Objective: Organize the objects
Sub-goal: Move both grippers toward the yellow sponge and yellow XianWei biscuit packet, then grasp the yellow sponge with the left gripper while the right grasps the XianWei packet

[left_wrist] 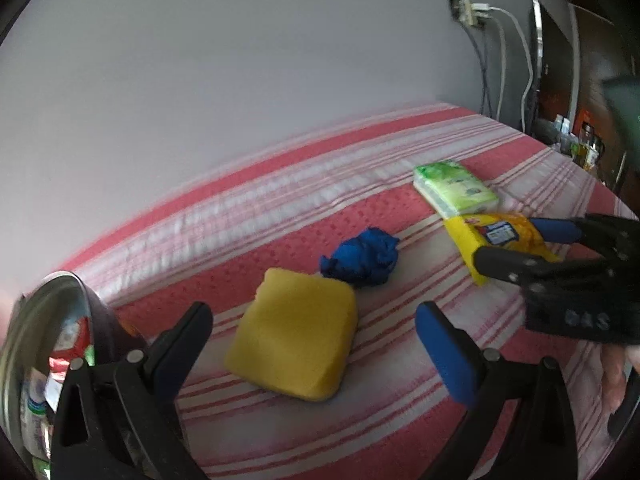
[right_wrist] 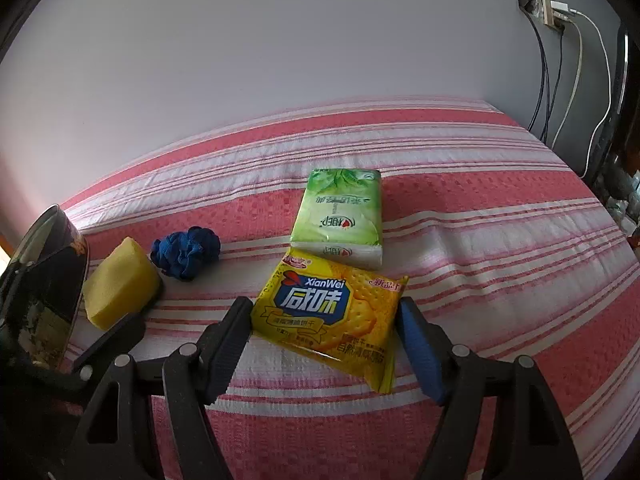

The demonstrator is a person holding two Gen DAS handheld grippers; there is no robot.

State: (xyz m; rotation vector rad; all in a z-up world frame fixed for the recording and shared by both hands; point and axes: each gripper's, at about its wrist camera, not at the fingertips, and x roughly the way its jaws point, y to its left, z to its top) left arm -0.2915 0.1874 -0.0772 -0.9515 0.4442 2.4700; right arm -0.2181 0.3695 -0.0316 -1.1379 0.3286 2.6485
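Yellow cracker packet (right_wrist: 328, 312) sits between the right gripper (right_wrist: 324, 344)'s spread, narrowing jaws; the squeeze should catch both edges evenly

On the bed (right_wrist: 480, 208), sponge (right_wrist: 120, 284) lies leftmost; cloth (right_wrist: 186, 252) just right; tissue pack (right_wrist: 340, 216) behind biscuit packet (right_wrist: 332, 312).

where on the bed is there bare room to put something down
Free: the striped bedspread right of the tissue pack and cracker packet, and the strip along the wall. Crowded: the left, where sponge, blue cloth and tin bunch together.
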